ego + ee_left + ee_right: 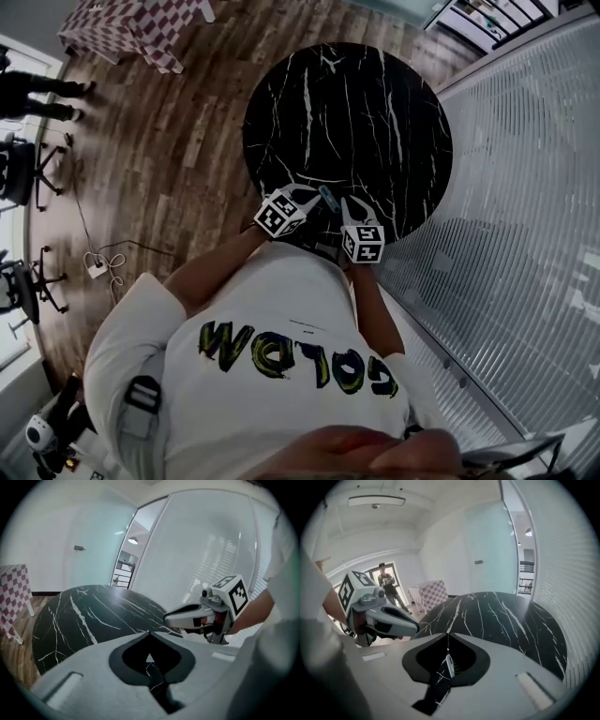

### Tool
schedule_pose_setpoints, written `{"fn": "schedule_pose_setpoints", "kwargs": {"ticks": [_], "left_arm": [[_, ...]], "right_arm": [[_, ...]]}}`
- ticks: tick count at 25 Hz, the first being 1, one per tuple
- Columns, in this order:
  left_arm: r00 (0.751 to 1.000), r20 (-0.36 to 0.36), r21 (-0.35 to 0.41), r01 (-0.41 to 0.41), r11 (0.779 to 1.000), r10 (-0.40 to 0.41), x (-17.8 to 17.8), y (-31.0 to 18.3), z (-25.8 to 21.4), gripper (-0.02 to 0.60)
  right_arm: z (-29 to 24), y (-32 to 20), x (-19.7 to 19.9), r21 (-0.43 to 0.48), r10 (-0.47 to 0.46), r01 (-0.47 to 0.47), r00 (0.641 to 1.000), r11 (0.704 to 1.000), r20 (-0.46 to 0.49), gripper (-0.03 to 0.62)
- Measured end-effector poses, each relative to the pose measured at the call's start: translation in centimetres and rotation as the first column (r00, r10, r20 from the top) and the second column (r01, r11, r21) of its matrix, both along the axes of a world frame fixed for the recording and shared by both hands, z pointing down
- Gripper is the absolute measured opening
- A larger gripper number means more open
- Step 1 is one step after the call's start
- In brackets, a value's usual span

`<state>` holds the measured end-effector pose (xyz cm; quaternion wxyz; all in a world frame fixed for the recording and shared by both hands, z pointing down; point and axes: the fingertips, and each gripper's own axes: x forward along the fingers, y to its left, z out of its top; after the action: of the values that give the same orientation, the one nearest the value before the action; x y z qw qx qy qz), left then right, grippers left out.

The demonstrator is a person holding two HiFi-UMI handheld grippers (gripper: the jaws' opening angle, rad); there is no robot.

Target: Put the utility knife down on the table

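Observation:
The utility knife (pixel 328 199), slim and bluish, lies on the round black marble table (pixel 356 112) near its front edge, between the two grippers. My left gripper (pixel 312 194) hovers just left of it, my right gripper (pixel 348 204) just right. In the left gripper view the jaw tips of my left gripper (pixel 149 632) meet with nothing between them, over the table (pixel 84 611). In the right gripper view my right gripper (pixel 447 634) is shut and empty. Behind its tips, the knife (pixel 449 666) shows through the opening, down on the table (pixel 506 616).
A glass wall with blinds (pixel 525 187) runs along the right of the table. A checkered-cloth table (pixel 141 28) stands at the far left, with office chairs (pixel 23 169) and a power strip (pixel 98 269) on the wooden floor. A person (pixel 386 585) stands in the doorway.

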<state>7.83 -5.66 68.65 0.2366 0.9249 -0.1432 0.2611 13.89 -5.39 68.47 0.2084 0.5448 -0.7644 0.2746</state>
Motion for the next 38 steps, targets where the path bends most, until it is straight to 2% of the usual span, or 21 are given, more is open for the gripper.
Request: {"fn": "schedule_pose_setpoints", "kwargs": {"ticks": [7,13,17,23,28,32,38], "left_arm": [[0.979,-0.194,0.044,0.073,0.996,-0.063,0.0,-0.7,-9.0,0.000],[0.948,-0.311,0.081,0.096,0.992,-0.066,-0.8,-1.1,-15.5,-0.001],[0.927,-0.371,0.156,0.116,0.981,-0.051,-1.3,-0.7,-20.4,0.000],[0.897,-0.443,0.254,0.122,0.959,0.004,-1.0,0.5,-26.3,0.000],[0.874,-0.486,0.268,0.149,0.952,0.000,-1.0,1.1,-28.8,0.000],[0.869,-0.494,0.296,0.166,0.941,0.002,-1.1,1.3,-29.6,0.000],[0.867,-0.498,0.307,0.174,0.936,0.003,-0.7,1.6,-29.8,0.000]], "right_arm": [[-9.1,-0.5,-1.0,0.167,0.023,-0.040,0.994,0.985,0.105,0.003],[-15.6,-0.1,-2.2,0.280,-0.008,-0.028,0.992,0.960,0.125,0.003],[-19.5,0.6,-2.9,0.342,-0.033,-0.009,0.993,0.940,0.116,0.003],[-24.7,1.1,-3.7,0.426,-0.071,0.011,0.989,0.905,0.126,0.002],[-27.8,1.4,-4.3,0.479,-0.089,0.006,0.984,0.878,0.152,0.002],[-29.3,1.6,-4.7,0.508,-0.101,0.028,0.988,0.861,0.118,0.002],[-29.4,1.6,-4.5,0.512,-0.103,0.023,0.986,0.858,0.128,0.002]]}}
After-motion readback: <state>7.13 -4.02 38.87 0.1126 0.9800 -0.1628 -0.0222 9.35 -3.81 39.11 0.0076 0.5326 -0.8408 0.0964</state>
